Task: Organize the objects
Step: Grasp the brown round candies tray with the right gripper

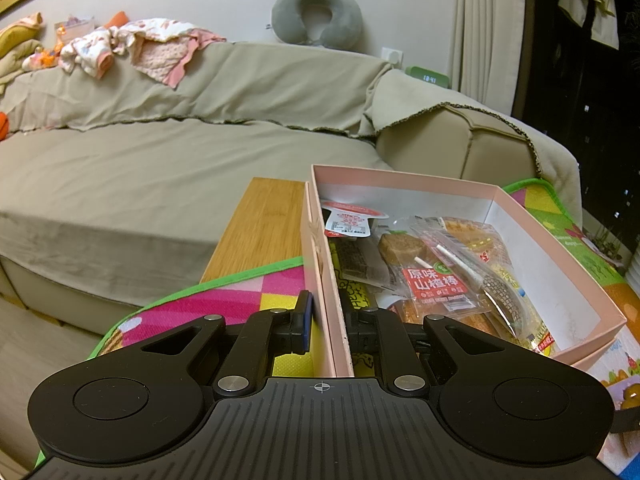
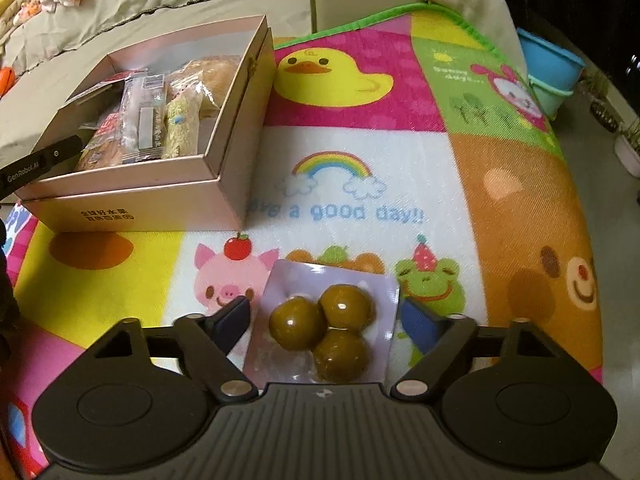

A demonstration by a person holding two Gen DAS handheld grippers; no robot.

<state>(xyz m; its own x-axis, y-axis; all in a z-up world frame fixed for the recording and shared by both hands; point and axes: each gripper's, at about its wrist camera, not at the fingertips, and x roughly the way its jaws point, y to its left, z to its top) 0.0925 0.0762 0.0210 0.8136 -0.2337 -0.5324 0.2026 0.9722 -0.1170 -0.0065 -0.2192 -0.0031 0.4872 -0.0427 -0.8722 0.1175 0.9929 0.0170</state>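
**Right wrist view: gripper spread around a snack packet**

Right wrist view, lower centre: the right gripper (image 2: pixel 326 320) stands spread, its pads either side of a clear packet of three green-brown balls (image 2: pixel 326 324) lying on the cartoon play mat (image 2: pixel 400 168). Upper left, the pink box (image 2: pixel 224 184) holds wrapped snacks. Left wrist view, lower centre: the left gripper (image 1: pixel 329 322) pinches the pink box's near wall.

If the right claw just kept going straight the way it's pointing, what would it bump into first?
Probably the clear packet of three green-brown balls. It lies on the play mat between the open fingers of the right claw, which points steeply down at it. How much gap remains is hard to judge from this view.
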